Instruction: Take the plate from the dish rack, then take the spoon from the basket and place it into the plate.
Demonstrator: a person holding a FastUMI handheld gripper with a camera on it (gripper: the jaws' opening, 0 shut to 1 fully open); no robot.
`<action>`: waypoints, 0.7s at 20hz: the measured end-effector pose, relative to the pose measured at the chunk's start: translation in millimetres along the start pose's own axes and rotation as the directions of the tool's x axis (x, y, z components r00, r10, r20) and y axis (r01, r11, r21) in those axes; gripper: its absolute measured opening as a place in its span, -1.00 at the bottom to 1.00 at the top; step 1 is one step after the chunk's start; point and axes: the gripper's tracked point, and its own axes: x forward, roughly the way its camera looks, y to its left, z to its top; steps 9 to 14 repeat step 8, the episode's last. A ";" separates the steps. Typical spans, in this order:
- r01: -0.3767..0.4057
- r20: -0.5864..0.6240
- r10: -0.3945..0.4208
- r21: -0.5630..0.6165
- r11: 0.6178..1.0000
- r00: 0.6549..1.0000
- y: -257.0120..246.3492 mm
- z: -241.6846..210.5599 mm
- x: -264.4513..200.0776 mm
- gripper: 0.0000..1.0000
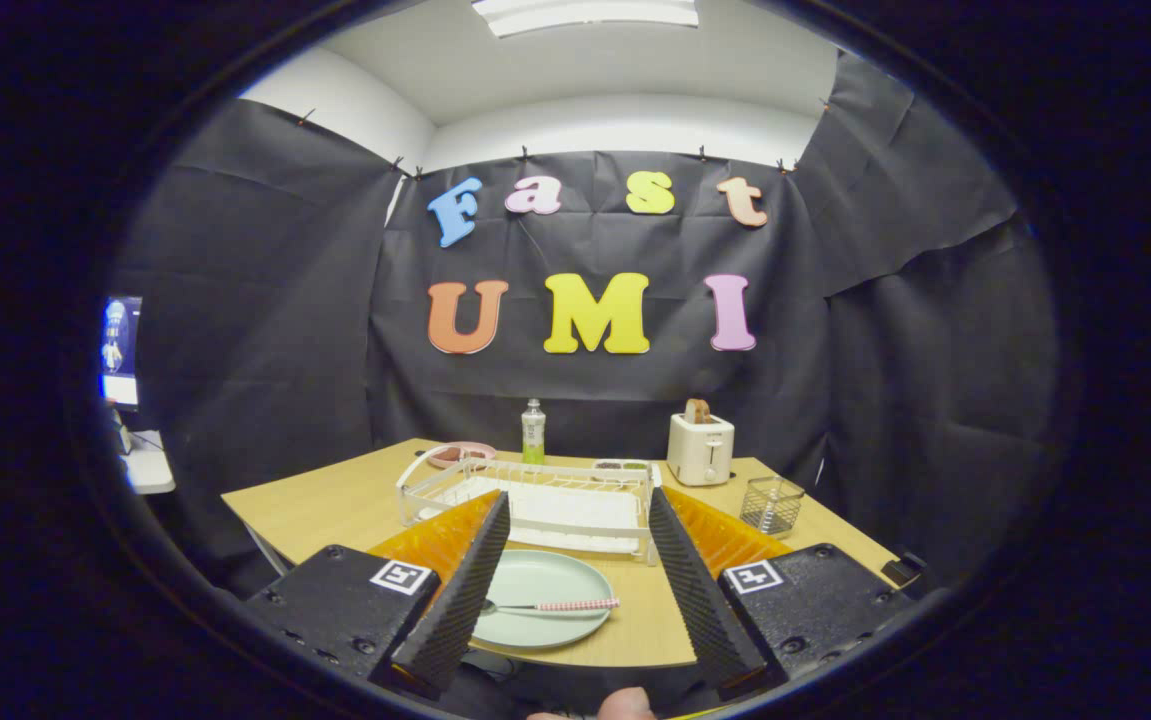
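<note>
A pale green plate (pixel 545 607) lies flat on the wooden table (pixel 335 505), near its front edge. On the plate rests a spoon (pixel 553 605) with a red-and-white checked handle, its bowl toward the left finger. My gripper (pixel 575 570) hangs above the plate, open, with the plate and spoon showing through the gap between the fingers and nothing held. Just beyond the plate stands the white wire dish rack (pixel 535 495), which holds no dishes. A clear mesh basket (pixel 771 505) stands beyond the right finger.
A white toaster (pixel 700 448) with a slice of bread stands at the back right. A green bottle (pixel 533 432) and a pink plate (pixel 462 454) sit behind the rack. A small dish (pixel 623 466) is next to the toaster. A fingertip (pixel 625 704) shows below the fingers.
</note>
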 end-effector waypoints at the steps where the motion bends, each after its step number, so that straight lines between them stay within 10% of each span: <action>1: 0.008 -0.001 -0.008 0.003 1.000 1.000 -0.5 -2.0 -1.6 0.83; 14: 0.035 0.054 -0.035 0.010 0.999 0.998 6.8 7.9 -17.3 0.83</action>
